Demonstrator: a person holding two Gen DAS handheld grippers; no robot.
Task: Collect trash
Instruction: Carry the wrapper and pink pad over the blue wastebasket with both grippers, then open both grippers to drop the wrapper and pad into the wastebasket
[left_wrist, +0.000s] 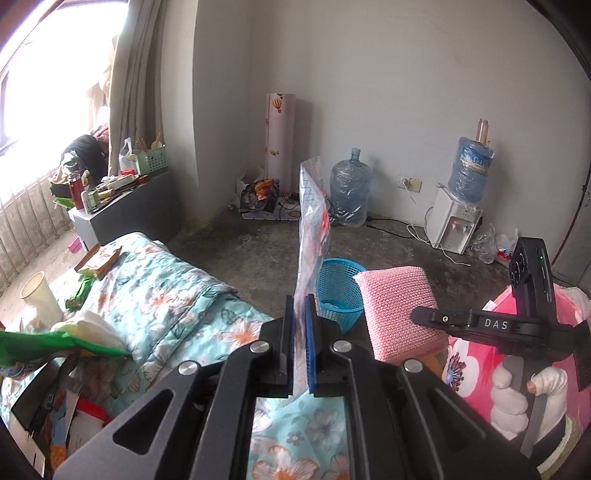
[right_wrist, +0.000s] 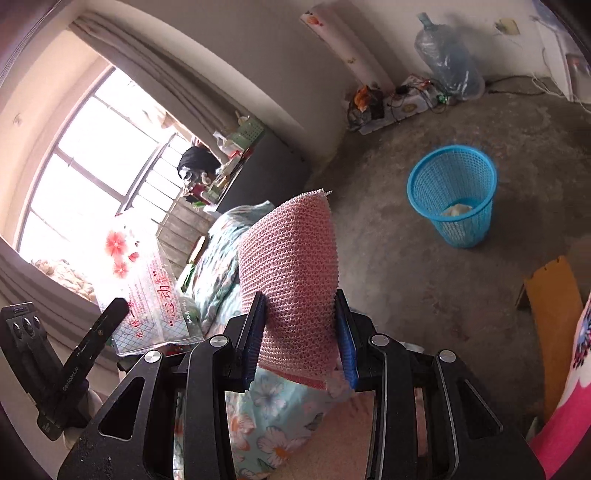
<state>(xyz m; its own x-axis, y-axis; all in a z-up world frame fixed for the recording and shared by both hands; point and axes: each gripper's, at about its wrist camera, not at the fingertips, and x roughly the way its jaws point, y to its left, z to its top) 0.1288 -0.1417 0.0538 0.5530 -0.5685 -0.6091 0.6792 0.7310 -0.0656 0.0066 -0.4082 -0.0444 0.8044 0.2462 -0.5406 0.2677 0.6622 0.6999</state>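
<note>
Right wrist view: some white trash is already seen in the blue bin (right_wrist: 452, 195) on the floor. A pink sponge (right_wrist: 291, 280) is squeezed by the right claw (right_wrist: 301, 341). A plastic bag (left_wrist: 312, 236) is pinched tight by the left claw (left_wrist: 300, 345). Both are not yet dropped in; more litter is left on the bed (left_wrist: 173, 295).

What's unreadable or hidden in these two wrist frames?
- Plastic bag, left wrist view: seen edge-on, its print unreadable.
- Blue basket, left wrist view: partly behind the bag and pink sponge.
- Basket contents, right wrist view: a pale lump, too small to identify.
- Sponge's lower end, right wrist view: hidden by the right gripper.
</note>
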